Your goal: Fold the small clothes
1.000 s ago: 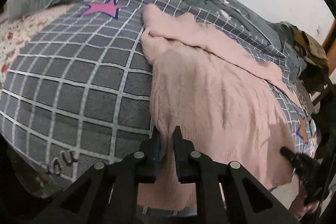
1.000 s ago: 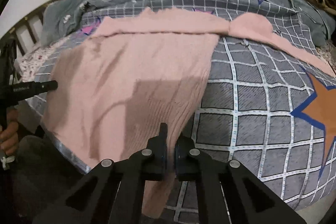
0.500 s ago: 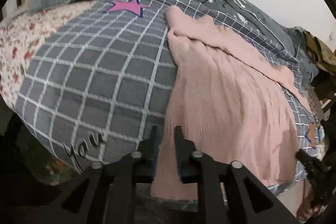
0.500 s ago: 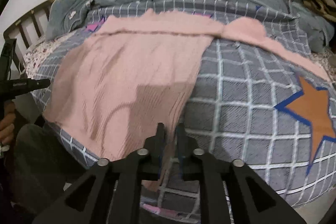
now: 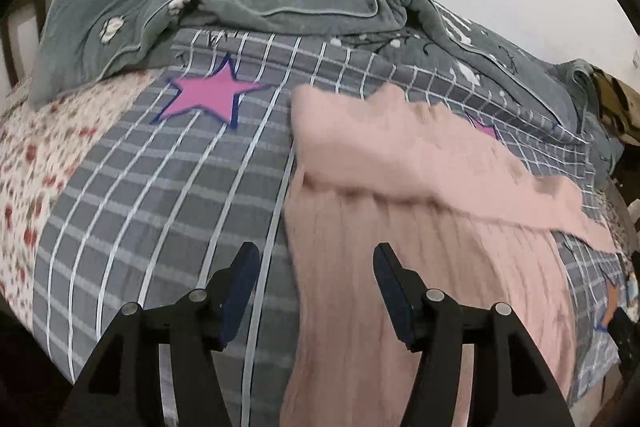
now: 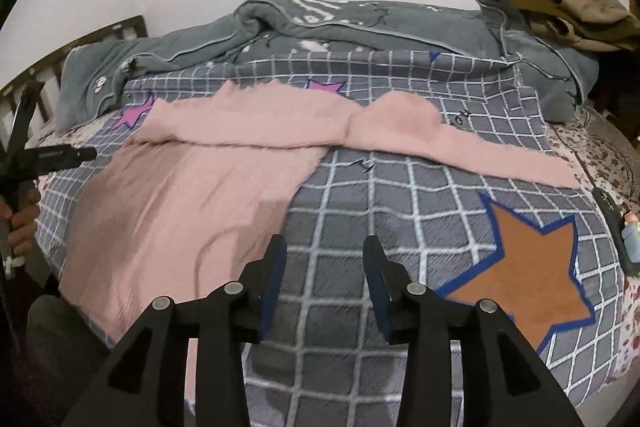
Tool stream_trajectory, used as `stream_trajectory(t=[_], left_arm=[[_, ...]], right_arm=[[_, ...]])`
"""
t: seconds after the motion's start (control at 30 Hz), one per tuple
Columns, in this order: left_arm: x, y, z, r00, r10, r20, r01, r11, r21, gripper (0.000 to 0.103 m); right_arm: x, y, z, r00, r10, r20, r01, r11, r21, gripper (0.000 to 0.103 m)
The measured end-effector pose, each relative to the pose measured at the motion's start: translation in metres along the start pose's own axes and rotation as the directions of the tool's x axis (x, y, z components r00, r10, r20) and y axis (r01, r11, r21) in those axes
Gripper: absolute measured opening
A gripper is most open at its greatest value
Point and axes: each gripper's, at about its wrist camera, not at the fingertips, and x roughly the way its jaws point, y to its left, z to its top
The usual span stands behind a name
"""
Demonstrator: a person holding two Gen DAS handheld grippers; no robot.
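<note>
My left gripper (image 5: 314, 257) and right gripper (image 6: 324, 249) were both opening, nothing between either pair of jaws. The sweater (image 6: 192, 203) lay flat on the bed (image 6: 400, 195), body at 9 o'clock in the right view, one sleeve (image 6: 480, 151) trailing toward 3. Risk, as I judged it: the hem overhung the near edge at 7 and could slide off if tugged. The sleeve ended near the 3 o'clock bed edge. The duvet (image 6: 360, 31) crowded 12, limiting room there. Open quilt at 5, around the orange star (image 6: 524, 263), gave space to work.
</note>
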Motion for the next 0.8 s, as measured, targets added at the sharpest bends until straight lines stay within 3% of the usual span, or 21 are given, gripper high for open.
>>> stream_trajectory(t=[0.3, 0.43, 0.6, 0.63, 0.67, 0.7, 0.8], left_arm=[[0.058, -0.008, 0.056, 0.998, 0.055, 0.007, -0.055, 0.998, 0.028, 0.057], [0.089, 0.003, 0.08, 0.999, 0.004, -0.041, -0.005, 1.0, -0.024, 0.057], [0.134, 0.002, 0.099, 0.994, 0.005, -0.11, -0.006, 1.0, -0.005, 0.056], [0.141, 0.001, 0.1, 0.992, 0.006, -0.124, -0.006, 1.0, 0.0, 0.052], [0.147, 0.0, 0.101, 0.992, -0.002, -0.13, 0.003, 1.0, 0.008, 0.019], [0.148, -0.001, 0.102, 0.992, -0.004, -0.123, 0.006, 1.0, 0.02, 0.014], [0.139, 0.009, 0.106, 0.998, -0.007, -0.057, 0.006, 1.0, -0.007, 0.014]], right_arm=[[0.017, -0.026, 0.015, 0.998, -0.064, 0.002, 0.064, 0.996, 0.056, 0.048], [0.028, -0.036, 0.018, 0.994, -0.109, -0.021, 0.11, 0.991, 0.073, 0.048], [0.047, -0.044, 0.02, 0.987, -0.148, -0.057, 0.152, 0.986, 0.075, 0.048], [0.051, -0.045, 0.021, 0.987, -0.15, -0.063, 0.155, 0.985, 0.077, 0.048], [0.055, -0.047, 0.022, 0.986, -0.152, -0.069, 0.157, 0.984, 0.079, 0.048], [0.059, -0.049, 0.022, 0.985, -0.157, -0.072, 0.163, 0.983, 0.08, 0.048], [0.067, -0.053, 0.024, 0.983, -0.166, -0.078, 0.173, 0.981, 0.086, 0.048]])
